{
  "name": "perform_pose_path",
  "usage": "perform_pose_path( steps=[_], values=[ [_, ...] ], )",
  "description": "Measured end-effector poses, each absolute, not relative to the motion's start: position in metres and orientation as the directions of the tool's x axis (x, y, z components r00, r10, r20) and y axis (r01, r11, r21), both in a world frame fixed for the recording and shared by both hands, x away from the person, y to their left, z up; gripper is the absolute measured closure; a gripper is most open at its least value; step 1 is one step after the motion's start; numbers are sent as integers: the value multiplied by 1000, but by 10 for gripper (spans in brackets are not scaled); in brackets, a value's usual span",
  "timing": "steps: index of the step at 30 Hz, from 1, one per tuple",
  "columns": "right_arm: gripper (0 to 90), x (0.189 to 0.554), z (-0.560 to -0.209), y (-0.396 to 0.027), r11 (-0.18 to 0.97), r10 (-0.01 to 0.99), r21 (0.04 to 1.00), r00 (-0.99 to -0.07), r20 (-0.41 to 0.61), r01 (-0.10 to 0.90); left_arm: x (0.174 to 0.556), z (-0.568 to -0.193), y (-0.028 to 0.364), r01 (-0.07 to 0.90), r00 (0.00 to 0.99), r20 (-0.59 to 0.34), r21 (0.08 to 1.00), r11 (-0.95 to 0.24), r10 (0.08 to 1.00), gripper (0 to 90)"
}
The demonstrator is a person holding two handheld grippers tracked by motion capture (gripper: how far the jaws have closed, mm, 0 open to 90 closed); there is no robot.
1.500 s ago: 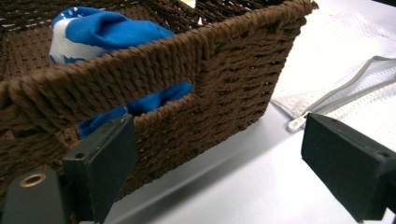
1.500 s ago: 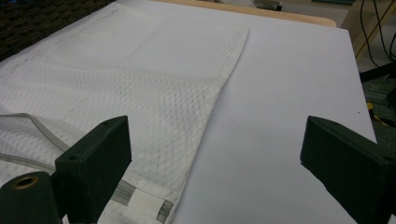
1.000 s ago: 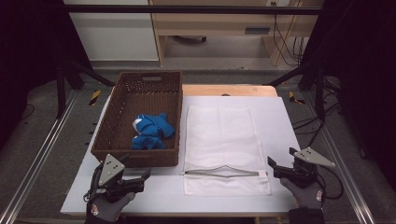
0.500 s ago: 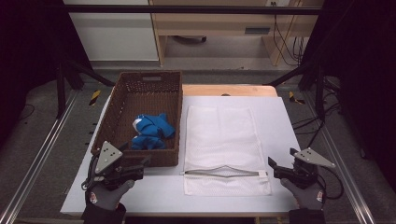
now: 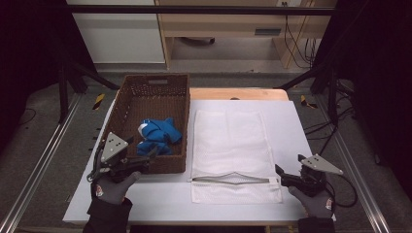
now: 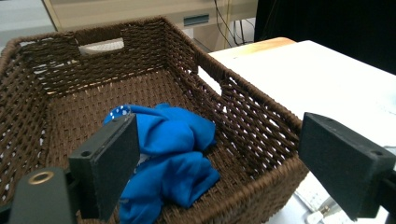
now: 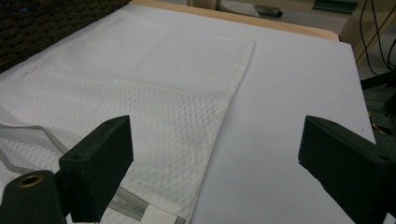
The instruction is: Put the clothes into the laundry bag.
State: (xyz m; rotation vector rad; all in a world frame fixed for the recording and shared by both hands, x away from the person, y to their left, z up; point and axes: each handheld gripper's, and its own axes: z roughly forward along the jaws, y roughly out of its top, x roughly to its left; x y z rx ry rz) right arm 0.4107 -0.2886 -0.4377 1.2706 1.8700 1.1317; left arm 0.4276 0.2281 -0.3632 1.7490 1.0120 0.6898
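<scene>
A brown wicker basket (image 5: 154, 77) stands at the left of the white tabletop (image 5: 291, 126), with a crumpled blue cloth (image 5: 158, 136) lying in its near half. Flat beside it on the right lies a white mesh bag (image 5: 228, 141), the zipper (image 5: 233, 179) at its near end partly undone. My left gripper (image 5: 148, 159) is open at the basket's near wall, its jaws aimed at the blue cloth (image 6: 168, 154) over the rim (image 6: 261, 102). My right gripper (image 5: 282, 175) is open just off the bag's near right corner, looking along the mesh bag (image 7: 140, 84); nothing sits between its jaws.
The white tabletop (image 7: 299, 84) is bare to the right of the bag. A wooden edge (image 5: 238, 92) shows behind it. Metal rails (image 5: 43, 160) run along both sides, and cables (image 5: 340, 126) hang at the right.
My left gripper has risen and moved forward to the basket's near wall, now pointing over the rim at the blue cloth. The right gripper has hardly moved.
</scene>
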Motion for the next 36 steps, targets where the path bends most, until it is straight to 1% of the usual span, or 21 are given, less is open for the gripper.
perform_pose_path(
  steps=[9, 19, 26, 36],
  values=[
    [105, 410, -437, -289, 174, 936, 893, -351, -19, 415, 447, -359, 228, 345, 475, 8, 918, -195, 880, 131],
    [108, 411, -439, -287, 182, 935, 889, -353, -24, 420, 478, -352, 232, 387, 445, 19, 898, -211, 895, 127],
    [108, 412, -440, -286, 187, 934, 888, -356, -28, 421, 498, -353, 232, 420, 436, 35, 876, -238, 899, 113],
    [107, 413, -442, -287, 187, 934, 885, -355, -26, 427, 528, -356, 231, 461, 411, 53, 849, -258, 910, 121]
  ],
)
